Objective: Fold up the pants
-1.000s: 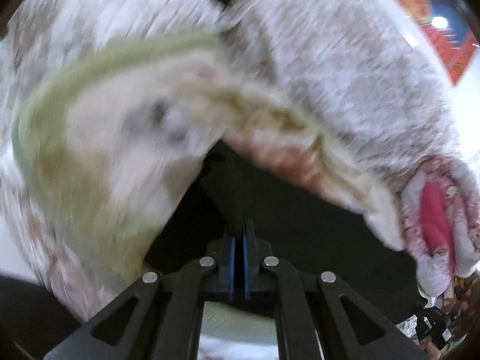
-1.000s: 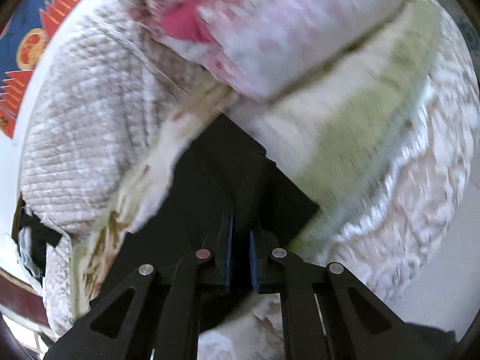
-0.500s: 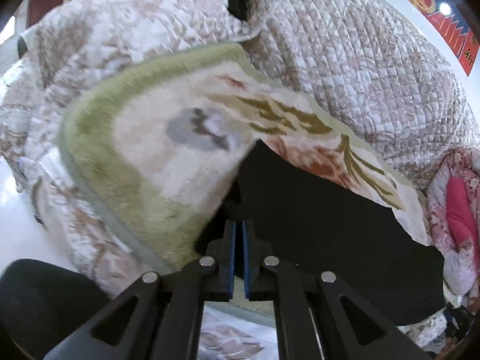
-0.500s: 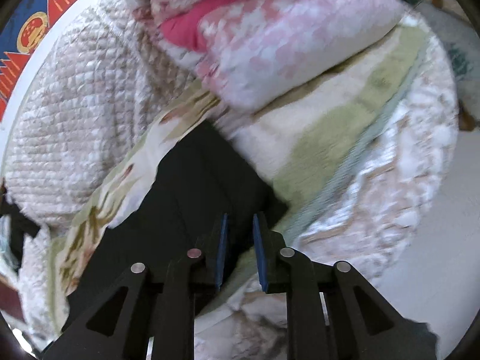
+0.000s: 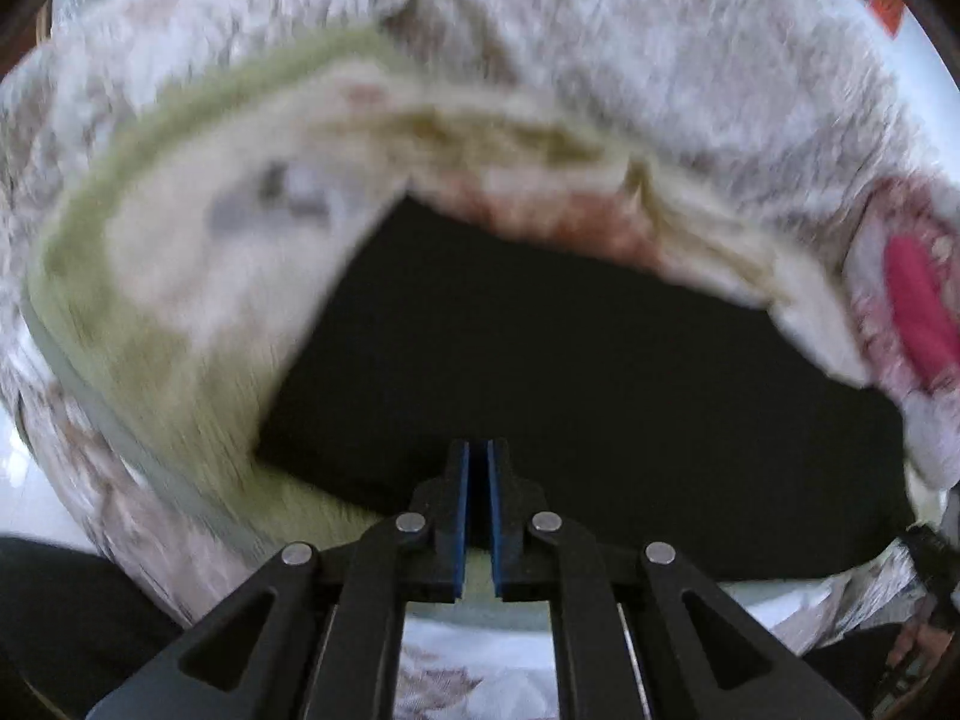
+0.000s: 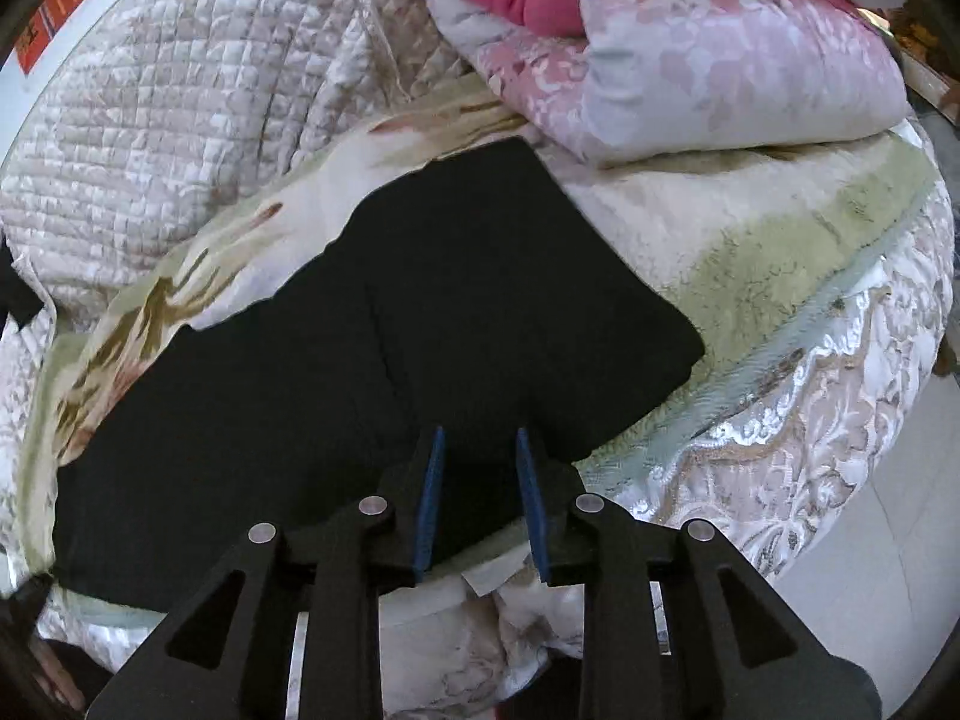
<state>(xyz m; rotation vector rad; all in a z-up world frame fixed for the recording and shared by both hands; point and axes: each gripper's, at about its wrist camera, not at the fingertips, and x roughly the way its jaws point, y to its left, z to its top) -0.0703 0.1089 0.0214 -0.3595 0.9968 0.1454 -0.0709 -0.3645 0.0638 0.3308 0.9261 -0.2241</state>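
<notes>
The black pants (image 6: 480, 276) lie folded and flat on a cream and green floral blanket (image 6: 750, 228). My right gripper (image 6: 480, 438) hovers over their near edge. Its jaws are opening, and black cloth shows in the gap without the pads pressing on it. In the blurred left wrist view the pants (image 5: 570, 360) spread as a dark slab across the blanket (image 5: 180, 276). My left gripper (image 5: 475, 450) sits at their near edge, shut, with only a thin slit between the blue pads and no cloth caught there.
A quilted beige bedspread (image 6: 150, 120) is bunched behind the pants. A folded pink floral duvet (image 6: 720, 60) lies at the far right, close to the pants' far corner. The bed's satin edge (image 6: 810, 450) drops to a pale floor (image 6: 870, 570) on the right.
The right jaws have spread apart and let go of the black cloth, and that gripper has drawn back. The left gripper has pulled away from the pants' corner, so more of the pants shows.
</notes>
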